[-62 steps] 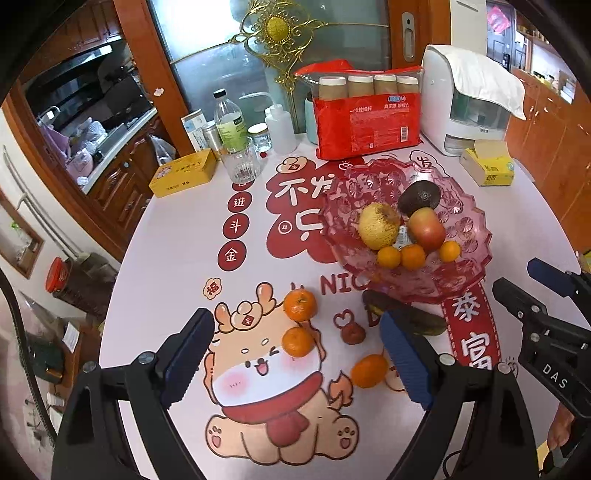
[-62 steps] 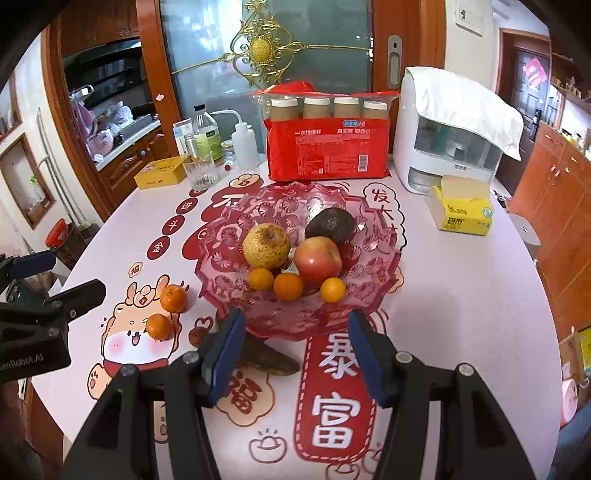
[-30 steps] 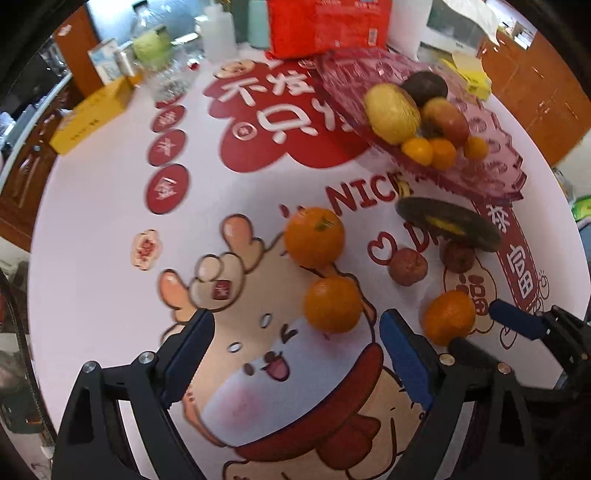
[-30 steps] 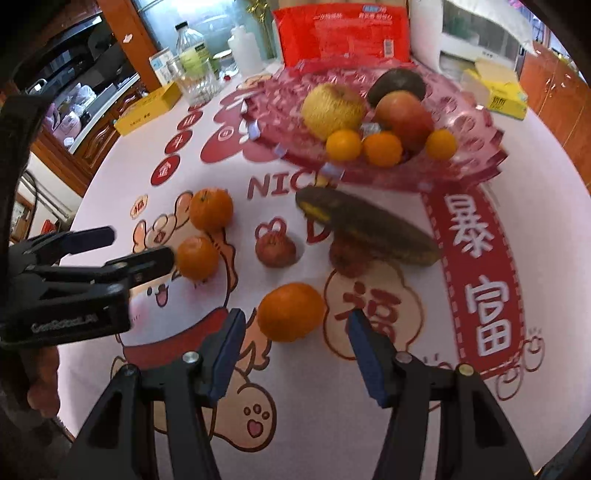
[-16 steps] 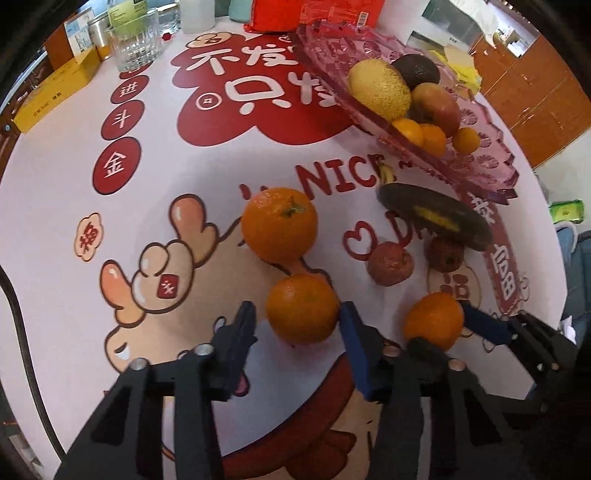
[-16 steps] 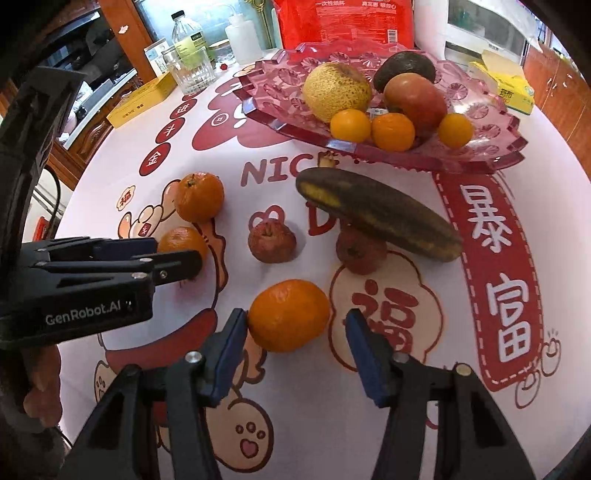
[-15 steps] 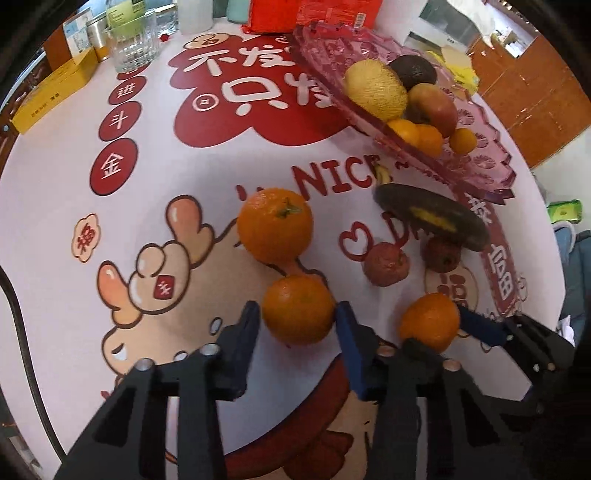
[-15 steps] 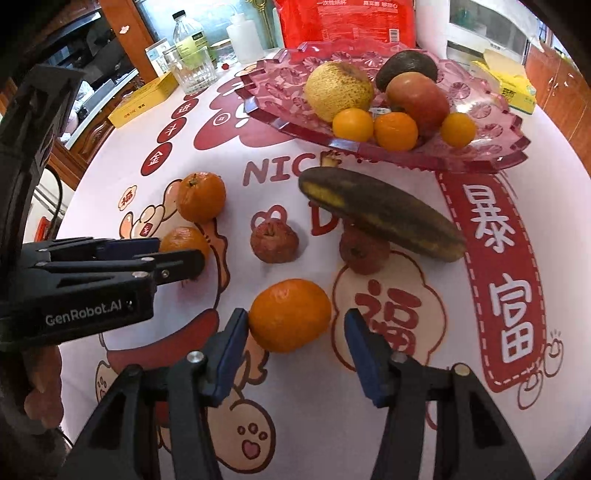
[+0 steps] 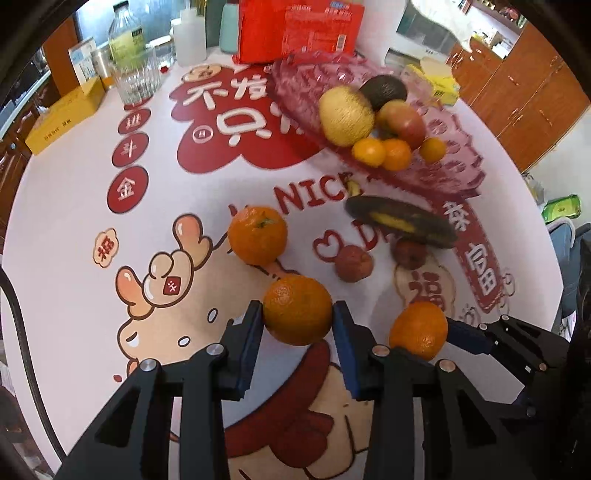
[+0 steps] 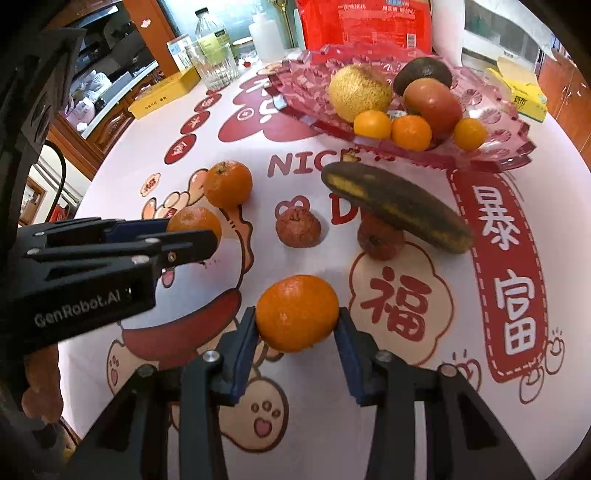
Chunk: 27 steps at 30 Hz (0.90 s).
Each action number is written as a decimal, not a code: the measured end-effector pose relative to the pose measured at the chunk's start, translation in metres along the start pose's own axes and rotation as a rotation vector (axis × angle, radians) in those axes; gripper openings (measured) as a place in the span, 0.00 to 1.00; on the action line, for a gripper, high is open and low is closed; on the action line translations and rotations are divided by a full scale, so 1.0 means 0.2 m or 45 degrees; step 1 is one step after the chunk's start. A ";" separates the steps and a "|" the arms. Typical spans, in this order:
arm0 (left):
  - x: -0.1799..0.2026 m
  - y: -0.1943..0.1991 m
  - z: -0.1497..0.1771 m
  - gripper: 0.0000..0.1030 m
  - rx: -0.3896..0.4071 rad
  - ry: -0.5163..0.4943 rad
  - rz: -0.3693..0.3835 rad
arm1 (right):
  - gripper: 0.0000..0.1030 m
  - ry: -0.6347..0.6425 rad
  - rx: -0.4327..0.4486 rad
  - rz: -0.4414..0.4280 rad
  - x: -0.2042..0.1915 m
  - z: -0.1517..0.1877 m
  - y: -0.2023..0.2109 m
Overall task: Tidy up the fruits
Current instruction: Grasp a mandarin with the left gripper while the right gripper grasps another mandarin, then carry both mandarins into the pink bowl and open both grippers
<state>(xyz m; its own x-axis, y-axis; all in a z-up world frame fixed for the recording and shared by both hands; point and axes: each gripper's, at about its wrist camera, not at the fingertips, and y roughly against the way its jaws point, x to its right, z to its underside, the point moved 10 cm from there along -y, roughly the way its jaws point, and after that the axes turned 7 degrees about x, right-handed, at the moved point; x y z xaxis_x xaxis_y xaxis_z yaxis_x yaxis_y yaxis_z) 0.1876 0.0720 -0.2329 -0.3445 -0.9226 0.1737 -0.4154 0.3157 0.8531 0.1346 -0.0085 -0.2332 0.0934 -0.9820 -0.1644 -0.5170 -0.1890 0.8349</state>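
Observation:
My left gripper (image 9: pixel 297 315) is shut on an orange (image 9: pixel 297 309) over the cartoon print of the tablecloth. My right gripper (image 10: pixel 297 319) is shut on another orange (image 10: pixel 297 312); this orange also shows in the left wrist view (image 9: pixel 419 334). A third orange (image 9: pixel 257 235) lies loose on the cloth just beyond. Two small shrivelled red fruits (image 10: pixel 297 226) (image 10: pixel 380 240) and a blackened banana (image 10: pixel 397 205) lie in front of the pink glass fruit plate (image 10: pixel 491 147), which holds a yellow pear, an apple, an avocado and three small oranges.
A red pack of paper cups (image 10: pixel 364 22), bottles and a glass (image 10: pixel 216 70) stand at the table's far side. A yellow box (image 10: pixel 162 94) lies far left, a tissue box (image 10: pixel 522 92) far right. Wooden cabinets surround the round table.
Both grippers have closed: the left onto the near orange, the right onto the orange in front of it. Both had come down from above the table to the fruit.

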 end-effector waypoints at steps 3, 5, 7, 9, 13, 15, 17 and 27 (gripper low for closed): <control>0.06 0.08 -0.03 0.35 0.040 0.003 0.013 | 0.40 0.017 0.043 -0.004 0.02 -0.03 0.10; 0.10 0.12 -0.05 0.35 0.059 0.006 0.019 | 0.40 0.036 0.079 -0.003 0.04 -0.05 0.18; 0.16 0.16 -0.08 0.35 0.087 0.018 0.024 | 0.40 0.058 0.106 -0.004 0.07 -0.08 0.24; 0.21 0.19 -0.13 0.35 0.114 0.036 0.014 | 0.40 0.088 0.140 -0.002 0.11 -0.12 0.32; 0.33 0.29 -0.23 0.35 0.156 0.051 0.009 | 0.40 0.115 0.215 -0.012 0.21 -0.24 0.47; 0.38 0.35 -0.30 0.35 0.202 0.033 -0.017 | 0.40 0.127 0.280 -0.019 0.27 -0.34 0.57; 0.43 0.41 -0.37 0.35 0.252 0.019 -0.042 | 0.40 0.141 0.334 -0.016 0.32 -0.43 0.64; 0.60 0.71 -0.77 0.35 0.473 -0.017 -0.120 | 0.40 0.198 0.605 0.014 0.50 -0.90 0.98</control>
<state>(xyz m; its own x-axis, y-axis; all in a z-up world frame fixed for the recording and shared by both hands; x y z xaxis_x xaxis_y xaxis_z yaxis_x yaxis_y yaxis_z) 0.2169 -0.0277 -0.0144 -0.3001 -0.9492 0.0941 -0.7218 0.2905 0.6282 0.1961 -0.1448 0.0094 0.1924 -0.9802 -0.0465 -0.8459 -0.1897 0.4984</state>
